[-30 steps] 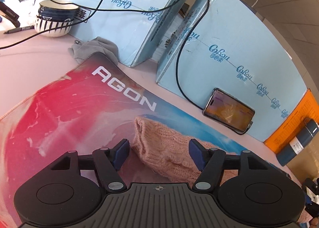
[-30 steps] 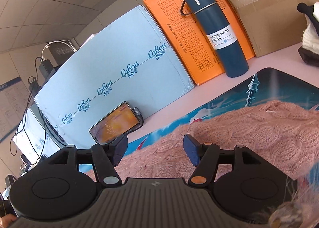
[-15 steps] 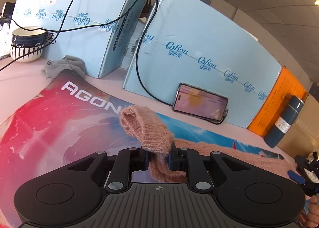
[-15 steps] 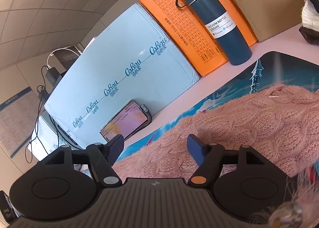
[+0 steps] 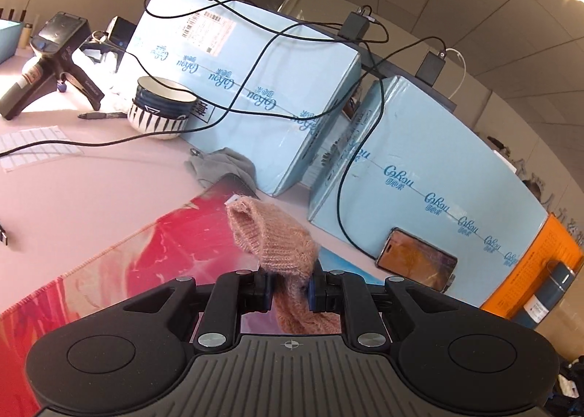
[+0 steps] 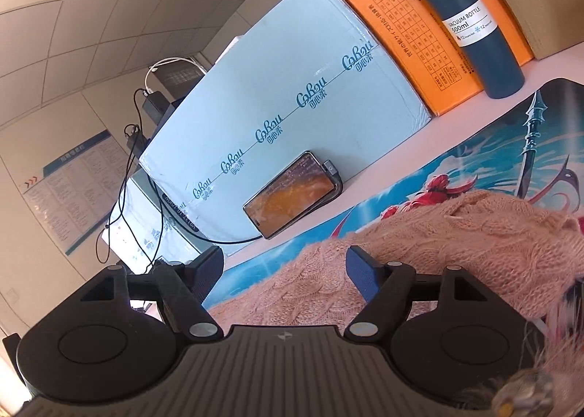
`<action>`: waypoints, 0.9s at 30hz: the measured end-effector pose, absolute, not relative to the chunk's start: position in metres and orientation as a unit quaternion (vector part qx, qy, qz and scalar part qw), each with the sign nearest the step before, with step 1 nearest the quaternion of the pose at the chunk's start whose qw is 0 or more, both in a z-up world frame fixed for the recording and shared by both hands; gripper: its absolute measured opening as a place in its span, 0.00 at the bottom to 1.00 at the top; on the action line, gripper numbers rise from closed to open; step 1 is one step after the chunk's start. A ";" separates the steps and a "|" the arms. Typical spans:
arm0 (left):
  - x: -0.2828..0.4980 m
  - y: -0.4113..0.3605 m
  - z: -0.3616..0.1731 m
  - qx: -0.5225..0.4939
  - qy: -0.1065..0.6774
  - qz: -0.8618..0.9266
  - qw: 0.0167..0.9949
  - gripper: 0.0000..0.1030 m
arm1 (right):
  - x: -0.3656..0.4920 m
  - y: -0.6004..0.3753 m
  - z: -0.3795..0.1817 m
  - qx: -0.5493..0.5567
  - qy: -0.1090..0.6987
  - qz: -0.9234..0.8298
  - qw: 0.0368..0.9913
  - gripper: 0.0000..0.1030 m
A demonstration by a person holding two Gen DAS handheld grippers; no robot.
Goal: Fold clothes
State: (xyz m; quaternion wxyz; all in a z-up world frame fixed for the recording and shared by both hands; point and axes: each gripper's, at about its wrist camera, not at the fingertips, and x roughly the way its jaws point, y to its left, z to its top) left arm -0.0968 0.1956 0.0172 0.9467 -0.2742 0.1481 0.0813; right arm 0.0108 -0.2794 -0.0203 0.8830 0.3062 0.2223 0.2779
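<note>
Left gripper [image 5: 290, 294] jaws clamped on pink sweater [image 5: 273, 238] sleeve, lifted off mat [image 5: 120, 271]; right gripper [image 6: 284, 271] jaws opening over sweater body, gripping nothing.

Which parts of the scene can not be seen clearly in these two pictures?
- Pink sweater: right wrist view, cut off by the right edge; the right gripper body hides its near part.
- Sleeve: left wrist view, the lower end disappears behind the left gripper.
- Orange box print: too small to read.

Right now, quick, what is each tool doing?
Left tool: shut on the pink sweater's sleeve, holding it up off the mat.
Right tool: open and still opening, over the pink sweater, gripping nothing.
</note>
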 end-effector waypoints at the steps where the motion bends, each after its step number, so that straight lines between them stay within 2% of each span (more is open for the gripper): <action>1: -0.094 0.190 0.019 -0.280 0.142 0.065 0.947 0.15 | 0.013 -0.277 -0.022 0.303 0.232 0.273 0.883 0.70; 7: -0.076 0.145 0.024 -0.311 0.124 -0.030 0.942 0.16 | 0.017 -0.276 -0.026 0.300 0.248 0.264 0.883 0.71; 13: -0.052 0.099 0.010 -0.315 0.165 -0.074 0.932 0.17 | 0.016 -0.278 -0.027 0.303 0.247 0.263 0.882 0.71; 15: -0.044 0.090 0.005 -0.320 0.181 -0.076 0.927 0.24 | 0.017 -0.278 -0.026 0.304 0.246 0.263 0.882 0.71; 17: -0.040 0.085 -0.002 -0.348 0.192 -0.076 0.914 0.48 | 0.017 -0.278 -0.026 0.303 0.246 0.264 0.882 0.71; 20: -0.035 0.079 -0.007 -0.385 0.199 -0.102 0.895 0.73 | 0.017 -0.278 -0.026 0.305 0.246 0.264 0.881 0.71; 23: -0.034 0.073 -0.011 -0.405 0.188 -0.130 0.885 0.77 | 0.017 -0.278 -0.026 0.305 0.246 0.265 0.881 0.71; 27: -0.027 0.074 -0.027 -0.440 0.210 -0.143 0.861 0.77 | 0.017 -0.278 -0.026 0.304 0.245 0.266 0.881 0.72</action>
